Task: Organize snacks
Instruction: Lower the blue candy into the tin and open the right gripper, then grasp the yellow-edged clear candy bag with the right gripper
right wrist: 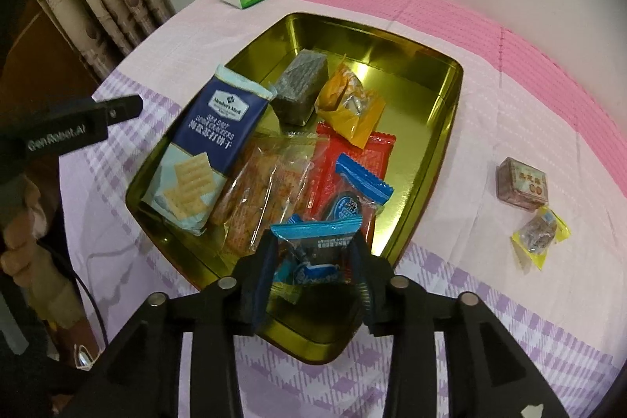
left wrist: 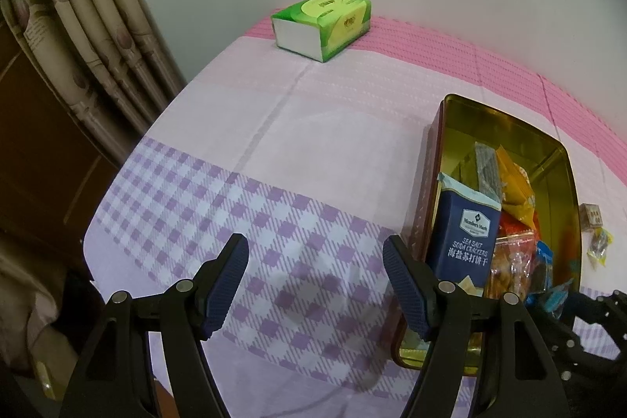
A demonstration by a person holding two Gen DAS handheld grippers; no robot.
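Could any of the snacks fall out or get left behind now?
Maybe. The blue packet sits between the right claw fingers just above the gold tin's near rim, so it might catch the edge or land on the cloth instead of in the tin. The tin's near end is already piled up, so it could slide off. Two snacks, the brown box and the yellow candy, lie outside the tin and could get forgotten.

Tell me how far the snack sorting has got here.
Mostly done: the cracker pack and several other wrapped snacks already lie in the gold tin. The right gripper has a blue-wrapped snack between its fingers over the tin. Left: the small brown box and yellow-wrapped snack on the cloth.
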